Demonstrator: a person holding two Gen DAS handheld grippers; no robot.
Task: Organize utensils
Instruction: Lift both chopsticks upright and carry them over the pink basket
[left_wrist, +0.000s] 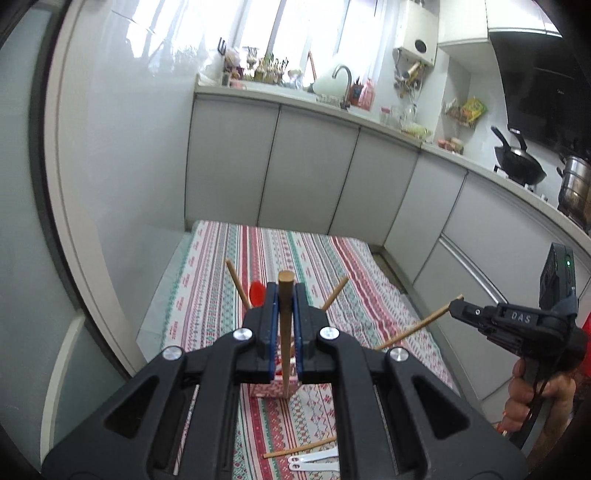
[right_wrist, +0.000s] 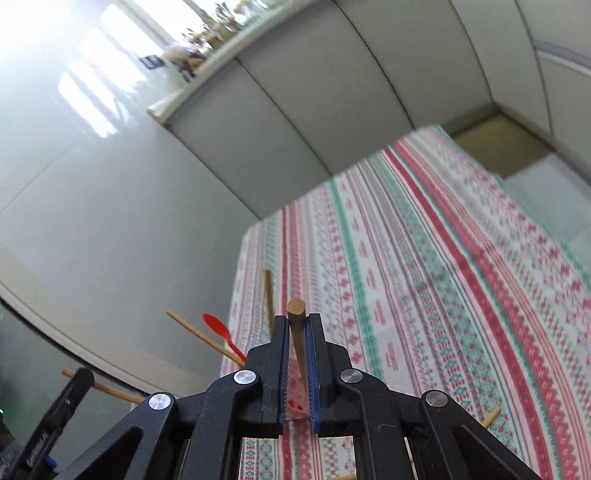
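Observation:
My left gripper (left_wrist: 285, 291) is shut on a wooden chopstick (left_wrist: 285, 325) that stands nearly upright between the blue pads. Below it sits a pink patterned holder (left_wrist: 273, 389) with two chopsticks and a red spoon (left_wrist: 256, 291) sticking out. On the right, my right gripper (left_wrist: 456, 306) is held by a hand and is shut on another chopstick (left_wrist: 417, 328), slanting down to the left. In the right wrist view that gripper (right_wrist: 298, 321) clamps its chopstick (right_wrist: 297, 332). The red spoon (right_wrist: 219, 328) and the left gripper (right_wrist: 83, 374) lie to its left.
A striped tablecloth (left_wrist: 332, 266) covers the table. One loose chopstick (left_wrist: 299, 448) and white plastic spoons (left_wrist: 314, 459) lie near its front edge. Grey cabinets (left_wrist: 306, 166) run behind, with a faucet (left_wrist: 343, 74), a wok (left_wrist: 517, 162) and a steel pot (left_wrist: 574, 184) on the counter.

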